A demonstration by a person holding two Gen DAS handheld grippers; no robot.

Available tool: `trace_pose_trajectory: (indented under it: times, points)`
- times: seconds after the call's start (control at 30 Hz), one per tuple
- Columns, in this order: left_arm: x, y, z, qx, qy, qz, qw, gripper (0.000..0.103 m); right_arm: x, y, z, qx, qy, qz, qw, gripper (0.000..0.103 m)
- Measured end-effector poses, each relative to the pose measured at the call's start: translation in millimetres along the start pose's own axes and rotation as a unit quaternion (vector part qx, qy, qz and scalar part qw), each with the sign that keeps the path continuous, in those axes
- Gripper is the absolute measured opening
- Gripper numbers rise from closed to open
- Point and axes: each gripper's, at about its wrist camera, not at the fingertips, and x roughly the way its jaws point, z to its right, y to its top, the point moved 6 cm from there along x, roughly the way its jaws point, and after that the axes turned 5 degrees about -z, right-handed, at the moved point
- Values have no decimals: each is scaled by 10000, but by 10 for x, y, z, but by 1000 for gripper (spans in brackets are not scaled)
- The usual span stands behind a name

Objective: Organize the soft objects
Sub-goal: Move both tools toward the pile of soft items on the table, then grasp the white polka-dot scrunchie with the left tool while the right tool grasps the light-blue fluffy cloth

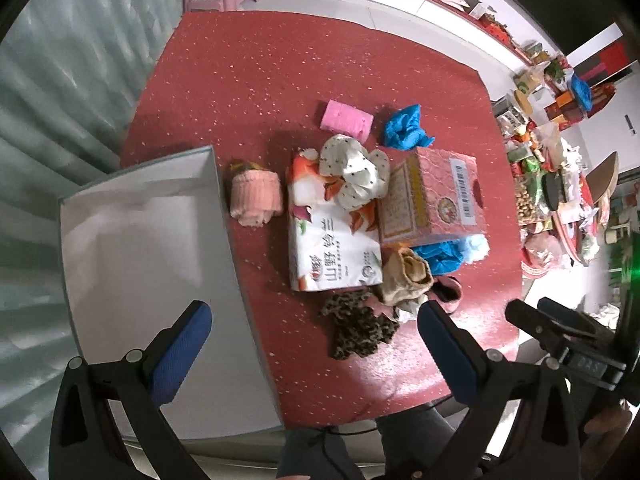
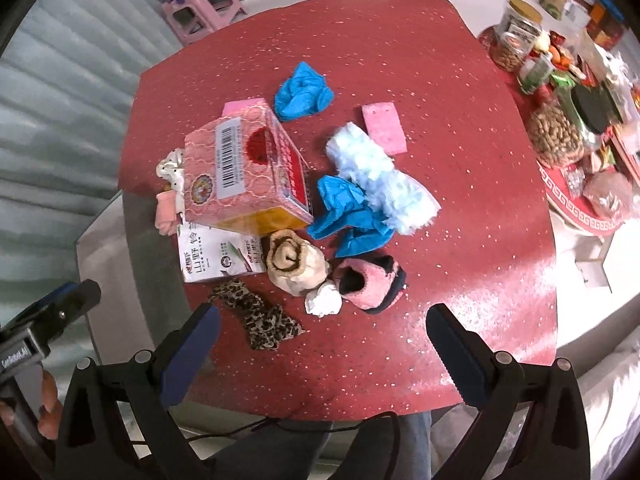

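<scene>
Currently both grippers spread wide, gripping nothing, hovering over the near table edge. Left gripper (image 1: 314, 346): blue-padded fingers (image 1: 182, 350) straddling the grey tray (image 1: 132, 248) edge and the leopard-print cloth (image 1: 356, 326). Right gripper (image 2: 322, 350): blue pads above bare tabletop just short of the leopard-print cloth (image 2: 260, 316) and the pink slipper (image 2: 370, 282).

Surface: red speckled table (image 2: 460, 220), rounded corners. Grey tray at its left side, empty as far as visible. Corrugated grey wall (image 1: 52, 120) beyond the tray. Pink plastic stool (image 2: 200, 6) on white floor past the far edge. Second red table (image 2: 576, 208) to the right, crowded with jars and snack packs; peanut jar (image 2: 516, 36) recognisable.

Soft items clustered mid-table, none in the tray. Count:
- 2 pink sponge-like pads: one (image 2: 384, 128) far right, one (image 1: 346, 118) behind the box.
- 2 crumpled blue plastic pieces: one far (image 2: 302, 90), one (image 2: 348, 212) beside the box.
- 1 light blue fluffy cloth (image 2: 380, 178), overlapping the nearer blue piece.
- 1 pink carton with barcode (image 2: 244, 168), tilted, resting on the tissue pack.
- 1 tissue pack (image 1: 334, 224), flat.
- 1 white dotted cloth (image 1: 354, 172) on top of the pack.
- 1 rolled pink sock (image 1: 256, 196) between pack and tray.
- 1 rolled beige cloth (image 2: 296, 266), touching the pack's near corner.
- 1 white crumpled wad (image 2: 324, 300), between beige roll and slipper.
- 1 pink slipper, 1 leopard-print cloth.
</scene>
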Motion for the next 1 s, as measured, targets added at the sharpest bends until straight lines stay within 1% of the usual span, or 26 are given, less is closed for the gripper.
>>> trace_pose_trajectory:
  times: [0.1,0.27,0.43,0.6,0.73,0.8,0.87,1.0]
  points:
    - [-8,74,2,34,63,26,10000,103,16,21,51,108,22,1,9999,103]
    - [54,253,2,50,299,27,9995,103,31,86,127,160,96,10,9998,103]
    - [166,489,-65,-207,529,-1,9984,103,50,307,252,206,145,14,9997,103]
    - [257,762,-68,-496,522,73,9974,103,82,705,371,174,183,80,9996,103]
    - [407,951,-61,-769,492,-1,9958,103,237,955,477,292,323,-76,9990,103]
    - [503,1035,-102,-930,521,-47,9943,103,297,1036,528,323,391,-139,9986,103]
    - [597,1111,-129,-1094,470,-143,9928,103,357,1098,571,327,415,-190,9984,103]
    - [794,1201,-86,-1238,382,-376,9909,103,490,1186,654,431,622,-373,9964,103]
